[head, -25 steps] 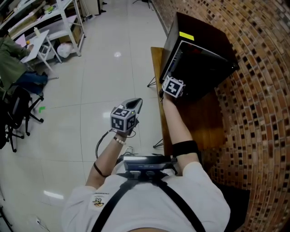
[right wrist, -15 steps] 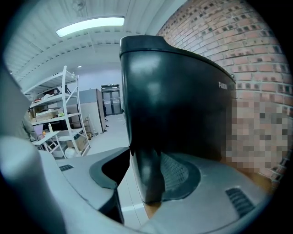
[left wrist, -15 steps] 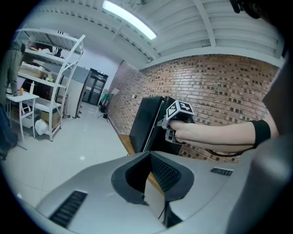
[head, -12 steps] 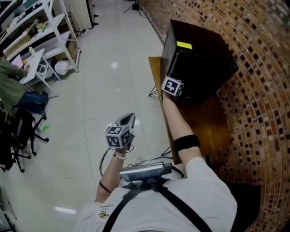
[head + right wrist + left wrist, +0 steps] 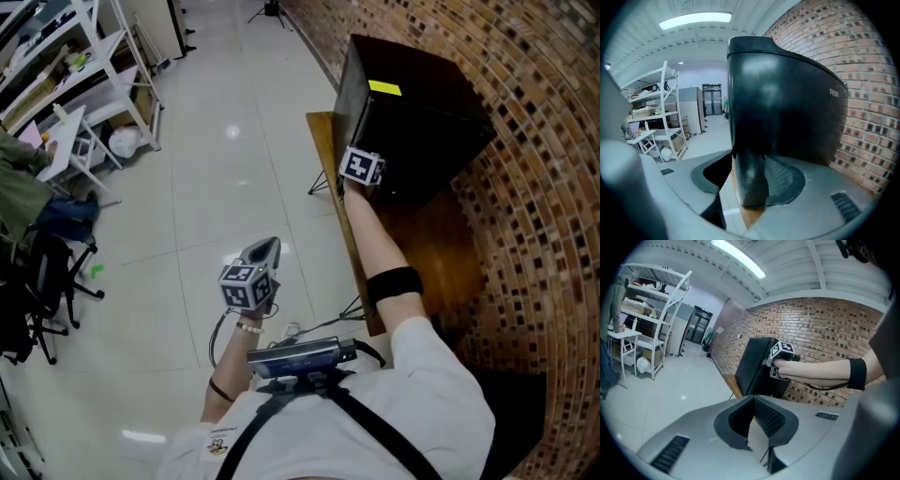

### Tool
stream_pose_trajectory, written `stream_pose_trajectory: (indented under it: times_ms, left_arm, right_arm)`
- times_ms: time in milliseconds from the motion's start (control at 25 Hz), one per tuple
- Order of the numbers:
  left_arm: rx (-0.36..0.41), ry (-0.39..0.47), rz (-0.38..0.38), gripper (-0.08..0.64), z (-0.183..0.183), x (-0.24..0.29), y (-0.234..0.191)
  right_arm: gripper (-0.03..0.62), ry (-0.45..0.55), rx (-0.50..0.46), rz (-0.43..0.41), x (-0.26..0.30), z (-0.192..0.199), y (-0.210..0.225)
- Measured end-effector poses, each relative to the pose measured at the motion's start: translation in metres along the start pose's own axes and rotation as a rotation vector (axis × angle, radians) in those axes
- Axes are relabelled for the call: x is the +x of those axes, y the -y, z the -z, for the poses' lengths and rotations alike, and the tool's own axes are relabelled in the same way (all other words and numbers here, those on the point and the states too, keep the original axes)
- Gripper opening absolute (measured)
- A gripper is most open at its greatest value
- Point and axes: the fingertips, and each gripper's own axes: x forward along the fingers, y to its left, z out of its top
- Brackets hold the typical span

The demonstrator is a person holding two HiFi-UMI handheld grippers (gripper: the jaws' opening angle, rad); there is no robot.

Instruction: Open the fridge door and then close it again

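Brick wall (image 5: 544, 187) running along the right side. Glossy pale tile floor (image 5: 216, 169) spreading left toward white metal shelving (image 5: 84, 56).

Black box-shaped mini fridge (image 5: 422, 103) sitting on a brown wooden table (image 5: 422, 253) against the wall, directly ahead of the right gripper (image 5: 360, 169). A yellow sticker (image 5: 385, 89) is lying on the fridge's top, just beyond that gripper. The fridge door (image 5: 787, 93) is looking flush with the body in the head view.

Right arm reaching out nearly straight, a black band (image 5: 394, 283) wrapping the forearm, the hand sitting right at the door's front. In the right gripper view the jaws are standing wide, having just been opening. The door's dark edge is standing upright between them, lying close against the right-side pad (image 5: 785, 180), with the left-side pad (image 5: 710, 176) sitting apart from it. Nothing is being squeezed.

Left arm bending at the elbow, held low and near the body. The left gripper (image 5: 265, 251) is hanging over the floor, well to the left of the right gripper and closer to the person, pointing forward and slightly down. Its jaws are pressing together with nothing in them. In the left gripper view the right hand (image 5: 787, 366) and the fridge are showing ahead, off to that gripper's right.
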Motion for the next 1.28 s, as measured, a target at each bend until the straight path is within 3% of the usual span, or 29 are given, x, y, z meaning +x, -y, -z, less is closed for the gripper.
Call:
stream_pose_trajectory:
  times_ms: [240, 320, 360, 400, 520, 760, 920, 1080, 1280]
  left_arm:
    - [0.025, -0.008, 0.041, 0.002, 0.0, 0.003, 0.014]
    - [0.041, -0.018, 0.063, 0.002, 0.0, 0.008, 0.021]
    - [0.05, -0.021, 0.074, 0.002, 0.0, 0.01, 0.026]
    - [0.058, -0.023, 0.084, 0.002, 0.0, 0.012, 0.03]
    - [0.075, -0.019, 0.112, 0.002, -0.002, 0.017, 0.045]
    - [0.125, -0.025, 0.165, 0.002, 0.007, 0.04, 0.097]
    - [0.148, -0.023, 0.189, 0.002, 0.016, 0.053, 0.146]
    - [0.16, -0.021, 0.199, 0.002, 0.028, 0.064, 0.192]
    - [0.174, -0.02, 0.198, 0.002, 0.045, 0.076, 0.239]
  right_arm:
    - [0.196, -0.034, -0.004, -0.067, -0.021, 0.018, 0.004]
    - [0.109, -0.008, -0.012, -0.131, -0.037, 0.026, 0.003]
    - [0.106, 0.011, -0.021, -0.167, -0.047, 0.031, 0.001]
    - [0.048, 0.025, -0.03, -0.197, -0.06, 0.038, 0.001]
    - [0.002, 0.024, -0.026, -0.251, -0.103, 0.067, 0.008]
    - [0.002, 0.006, 0.013, -0.347, -0.192, 0.124, 0.054]
    - [0.002, 0.02, 0.08, -0.345, -0.241, 0.153, 0.112]
    - [0.002, 0.062, 0.13, -0.326, -0.278, 0.159, 0.168]
    - [0.002, 0.09, 0.075, -0.346, -0.302, 0.158, 0.209]
